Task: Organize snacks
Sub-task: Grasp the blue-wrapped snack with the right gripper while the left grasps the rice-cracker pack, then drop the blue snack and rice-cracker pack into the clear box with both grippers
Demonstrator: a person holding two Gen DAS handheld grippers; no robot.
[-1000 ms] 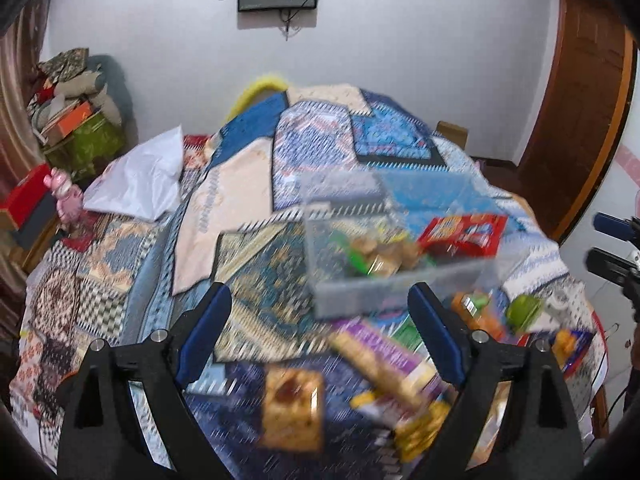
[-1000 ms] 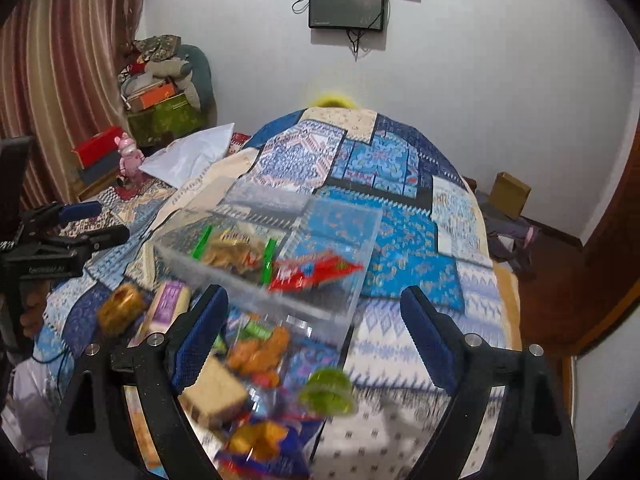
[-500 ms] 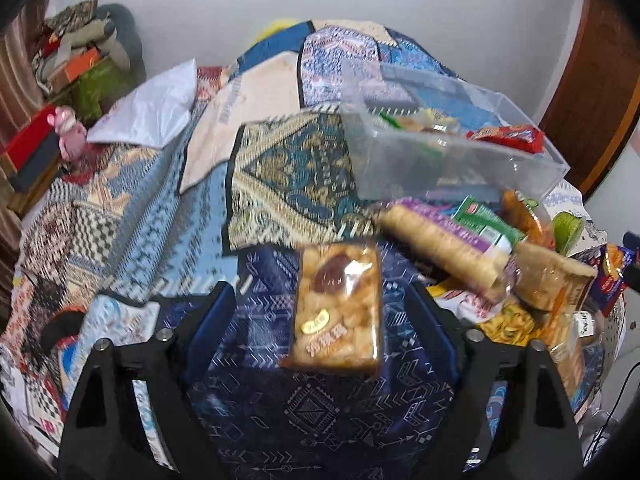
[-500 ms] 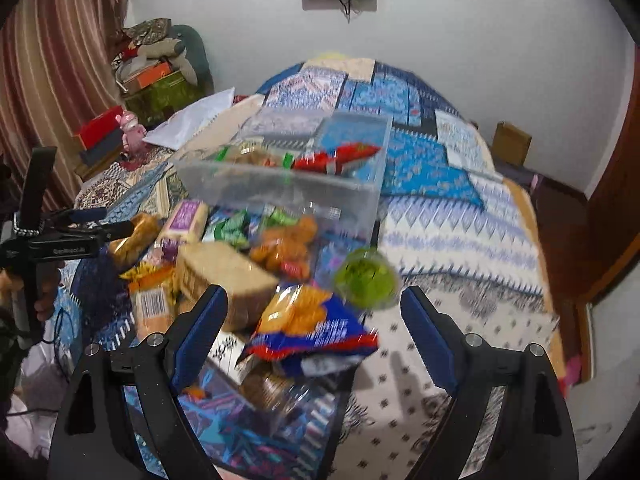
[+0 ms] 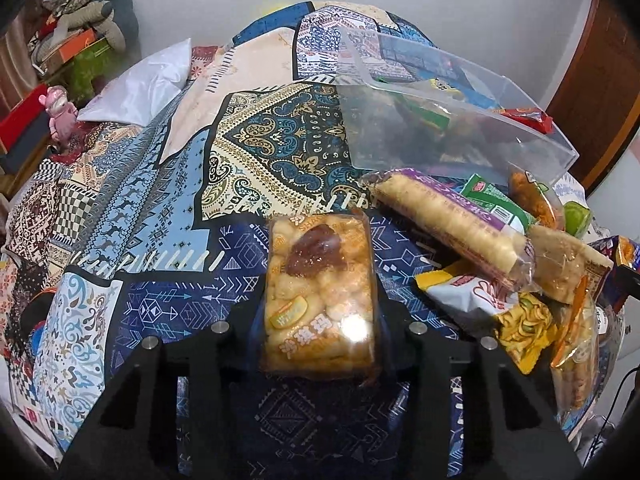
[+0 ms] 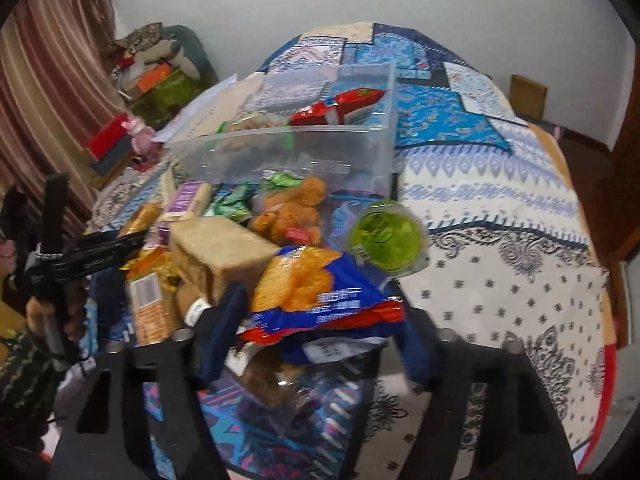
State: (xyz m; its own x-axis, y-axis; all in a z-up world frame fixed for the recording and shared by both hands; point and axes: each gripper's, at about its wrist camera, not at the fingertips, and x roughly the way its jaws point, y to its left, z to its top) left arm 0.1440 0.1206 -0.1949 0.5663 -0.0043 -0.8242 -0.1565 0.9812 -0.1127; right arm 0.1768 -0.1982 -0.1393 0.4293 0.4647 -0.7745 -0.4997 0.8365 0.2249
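My left gripper (image 5: pixel 318 344) is shut on a clear-wrapped puffed rice cake bar (image 5: pixel 318 276), gripped at its near end on the patchwork bedspread. My right gripper (image 6: pixel 316 336) has closed around a blue and red chip bag (image 6: pixel 312 292) at the near edge of the snack pile. A clear plastic bin (image 5: pixel 440 120) with a red packet and other snacks inside stands beyond the pile; it also shows in the right wrist view (image 6: pixel 288 148).
Loose snacks lie between bin and grippers: a purple wafer roll (image 5: pixel 452 220), a yellow noodle bag (image 5: pixel 524 324), a tan cake block (image 6: pixel 220 252), a green jelly cup (image 6: pixel 386 236), an orange snack bag (image 6: pixel 292 208). A white pillow (image 5: pixel 140 84) lies far left.
Both grippers dropped toward the bed and closed: the left on the rice cake bar, the right around the blue chip bag. Both were wide open before.
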